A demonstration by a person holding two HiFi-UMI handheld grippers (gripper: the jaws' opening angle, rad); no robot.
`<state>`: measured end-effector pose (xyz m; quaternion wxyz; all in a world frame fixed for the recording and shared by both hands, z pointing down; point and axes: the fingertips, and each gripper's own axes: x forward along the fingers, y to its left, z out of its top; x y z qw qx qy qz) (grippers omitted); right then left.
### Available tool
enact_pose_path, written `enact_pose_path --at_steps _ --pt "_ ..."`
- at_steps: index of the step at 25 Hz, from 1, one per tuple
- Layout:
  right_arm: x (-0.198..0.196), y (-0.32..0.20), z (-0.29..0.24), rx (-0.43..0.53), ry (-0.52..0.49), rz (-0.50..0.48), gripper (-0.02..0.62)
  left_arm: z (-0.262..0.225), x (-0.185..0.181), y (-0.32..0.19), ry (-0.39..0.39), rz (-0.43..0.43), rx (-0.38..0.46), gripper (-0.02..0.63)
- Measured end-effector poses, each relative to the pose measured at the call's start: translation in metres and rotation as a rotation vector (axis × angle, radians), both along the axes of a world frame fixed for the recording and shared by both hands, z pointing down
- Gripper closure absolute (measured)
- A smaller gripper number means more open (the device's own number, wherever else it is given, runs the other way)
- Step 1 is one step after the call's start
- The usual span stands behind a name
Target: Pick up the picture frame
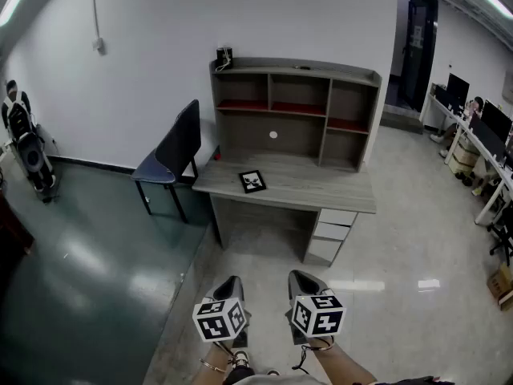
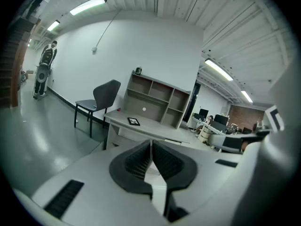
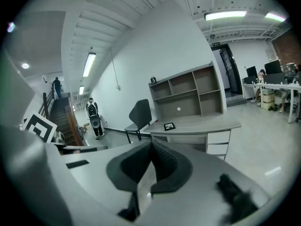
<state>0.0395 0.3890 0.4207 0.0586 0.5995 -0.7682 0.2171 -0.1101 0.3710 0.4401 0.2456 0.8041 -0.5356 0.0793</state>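
Empty and pressed together, left tongs [image 1: 230,283] and right tongs [image 1: 304,279] sit lower centre; frame [image 1: 252,181] lies flat on worktop [image 1: 321,189] at picture centre, well apart, so step closer, then spread one pair over its edge

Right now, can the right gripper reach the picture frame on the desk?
Probably not: the right gripper hangs shut, well short of the desk where the picture frame lies. Nothing blocks the way.

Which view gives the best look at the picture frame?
Head view: it looks down on the picture frame, lying flat on the desk. Both gripper views show it only as a small, slanted sliver far off.
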Motion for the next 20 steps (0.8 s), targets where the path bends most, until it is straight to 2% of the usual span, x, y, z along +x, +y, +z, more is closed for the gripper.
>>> enact_pose_path --at_steps 13,20 --pt "0.003 -0.006 -0.007 0.027 -0.013 -0.032 0.563 0.004 0.006 -0.005 0.006 -0.024 -0.005 0.580" --pt "0.006 -0.016 0.003 0.002 -0.025 -0.034 0.563 0.018 0.009 -0.011 -0.007 -0.027 -0.029 0.580"
